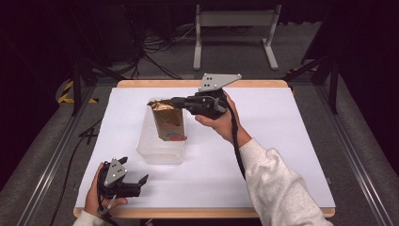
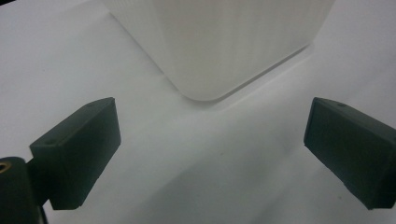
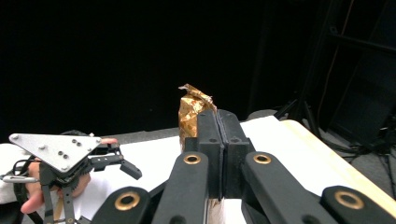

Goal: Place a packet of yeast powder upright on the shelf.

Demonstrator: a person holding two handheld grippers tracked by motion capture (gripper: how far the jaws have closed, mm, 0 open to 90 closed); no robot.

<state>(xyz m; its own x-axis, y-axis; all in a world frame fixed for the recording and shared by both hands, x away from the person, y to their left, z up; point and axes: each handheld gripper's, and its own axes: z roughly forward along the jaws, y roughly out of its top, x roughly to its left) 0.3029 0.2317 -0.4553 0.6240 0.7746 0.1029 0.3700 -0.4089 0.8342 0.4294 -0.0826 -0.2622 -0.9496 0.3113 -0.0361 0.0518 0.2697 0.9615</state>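
Bag (image 1: 168,123) upright in clear tub (image 1: 160,153), mid-table. Right gripper (image 1: 178,100) clamped on bag's crimped top edge – likely grip point for lowering in or lifting out, can't tell which. Left gripper (image 1: 141,181) parked near front edge, jaws apart, holding nothing – aimed at tub corner, probably ready to brace tub.

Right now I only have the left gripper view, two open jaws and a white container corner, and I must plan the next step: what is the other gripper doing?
Observer: The right gripper is shut on a gold-brown bag at its crumpled top.
Operator: Where is the bag?
Observer: It stands upright inside the clear container.
Operator: And my gripper?
Observer: The left gripper sits near the table's front edge, short of the container, holding nothing.
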